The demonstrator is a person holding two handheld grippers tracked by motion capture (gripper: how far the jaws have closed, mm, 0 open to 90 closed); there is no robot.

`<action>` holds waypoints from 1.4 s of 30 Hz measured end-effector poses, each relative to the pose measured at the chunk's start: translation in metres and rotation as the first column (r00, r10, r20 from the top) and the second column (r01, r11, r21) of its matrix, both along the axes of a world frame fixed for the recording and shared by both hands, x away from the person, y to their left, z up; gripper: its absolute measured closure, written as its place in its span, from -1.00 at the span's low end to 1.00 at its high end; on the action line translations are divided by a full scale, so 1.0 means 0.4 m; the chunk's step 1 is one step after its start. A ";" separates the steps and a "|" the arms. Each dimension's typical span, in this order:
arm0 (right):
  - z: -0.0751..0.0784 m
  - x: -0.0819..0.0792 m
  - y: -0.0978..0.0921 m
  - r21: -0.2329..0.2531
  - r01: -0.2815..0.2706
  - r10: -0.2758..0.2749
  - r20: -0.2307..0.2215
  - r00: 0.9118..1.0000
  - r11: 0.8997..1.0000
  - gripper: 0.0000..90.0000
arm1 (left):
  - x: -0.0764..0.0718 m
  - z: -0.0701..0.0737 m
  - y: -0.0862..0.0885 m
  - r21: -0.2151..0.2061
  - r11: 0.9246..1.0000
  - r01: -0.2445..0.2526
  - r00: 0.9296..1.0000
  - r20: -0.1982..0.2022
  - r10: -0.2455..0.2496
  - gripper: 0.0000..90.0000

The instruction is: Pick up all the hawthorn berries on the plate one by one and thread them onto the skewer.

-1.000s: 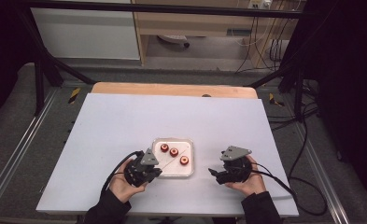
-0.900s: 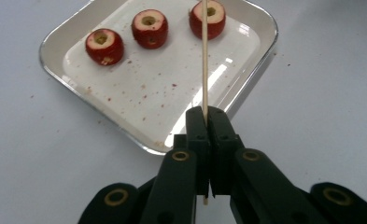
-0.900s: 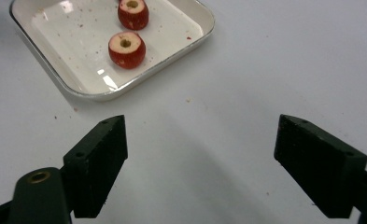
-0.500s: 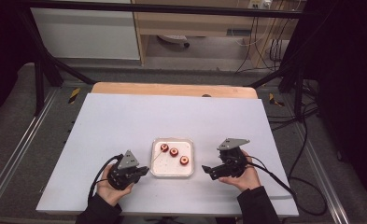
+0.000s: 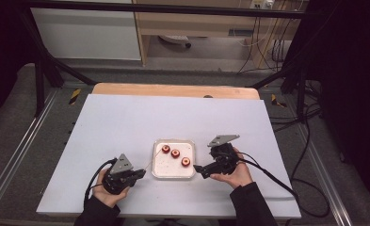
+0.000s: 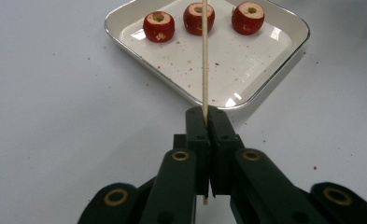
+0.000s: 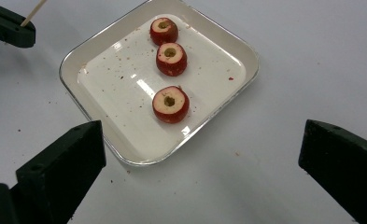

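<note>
- Wooden skewer [image 6: 204, 56], clamped in the left gripper [image 6: 204, 116], should line up with a fruit's [image 6: 199, 17] cored hole.
- Right gripper [image 7: 202, 149], wide and empty, could steady that fruit on the tray [image 7: 102, 135].

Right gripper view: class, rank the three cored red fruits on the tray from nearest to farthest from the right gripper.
1. The fruit nearest the tray's near edge, just ahead of the open right gripper.
2. The middle fruit, at the tray's centre.
3. The far fruit, by the tray's far corner.
</note>
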State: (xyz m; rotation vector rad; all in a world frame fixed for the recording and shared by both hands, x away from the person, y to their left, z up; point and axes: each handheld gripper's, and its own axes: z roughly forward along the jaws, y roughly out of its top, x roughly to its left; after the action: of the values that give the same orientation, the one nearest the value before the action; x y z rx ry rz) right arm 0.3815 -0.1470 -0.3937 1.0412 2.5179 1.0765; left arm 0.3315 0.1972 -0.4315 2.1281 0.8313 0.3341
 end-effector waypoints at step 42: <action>-0.043 0.142 0.192 -0.224 -0.150 0.073 -0.317 0.946 0.963 0.20 | 0.003 -0.009 0.012 -0.006 1.000 -0.008 1.000 -0.010 0.008 0.96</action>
State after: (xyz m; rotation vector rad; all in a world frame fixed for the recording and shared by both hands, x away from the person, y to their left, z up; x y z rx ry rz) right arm 0.4382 -0.0701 -0.4110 1.0737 2.8949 0.6408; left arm 0.3328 0.2022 -0.4350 2.1232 0.8457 0.3247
